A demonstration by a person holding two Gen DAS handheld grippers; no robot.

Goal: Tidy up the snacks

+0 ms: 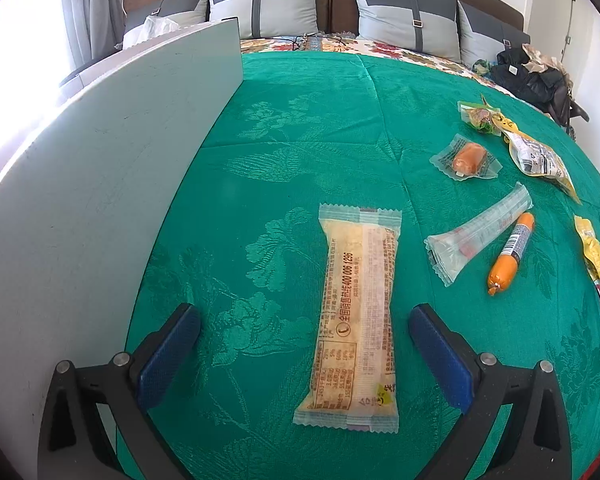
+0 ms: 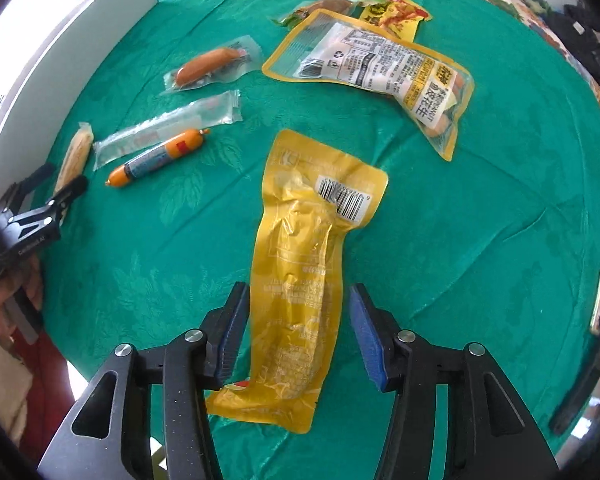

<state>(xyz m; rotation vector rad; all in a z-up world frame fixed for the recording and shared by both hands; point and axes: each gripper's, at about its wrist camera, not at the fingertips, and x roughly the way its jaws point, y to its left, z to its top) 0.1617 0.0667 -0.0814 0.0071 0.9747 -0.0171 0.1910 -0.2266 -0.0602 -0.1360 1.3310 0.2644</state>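
Note:
A long beige snack packet [image 1: 356, 320] lies on the green cloth [image 1: 300, 140], between the fingers of my left gripper [image 1: 304, 312]. That gripper is open and its pads stand clear of the packet on both sides. In the right wrist view my right gripper [image 2: 298, 288] straddles a crinkled yellow pouch [image 2: 308, 232], its blue pads closed in on the pouch's two long edges. The same view shows the left gripper [image 2: 66, 178] at the left edge, over the beige packet [image 2: 76, 152].
A white board [image 1: 100, 160] stands along the left. To the right lie an orange sausage stick [image 2: 160, 156], a clear wrapper [image 2: 168, 128], a small packed sausage [image 2: 208, 66], a yellow-rimmed peanut pouch [image 2: 376, 68] and more packets behind it. A phone [image 2: 596, 340] lies at the right edge.

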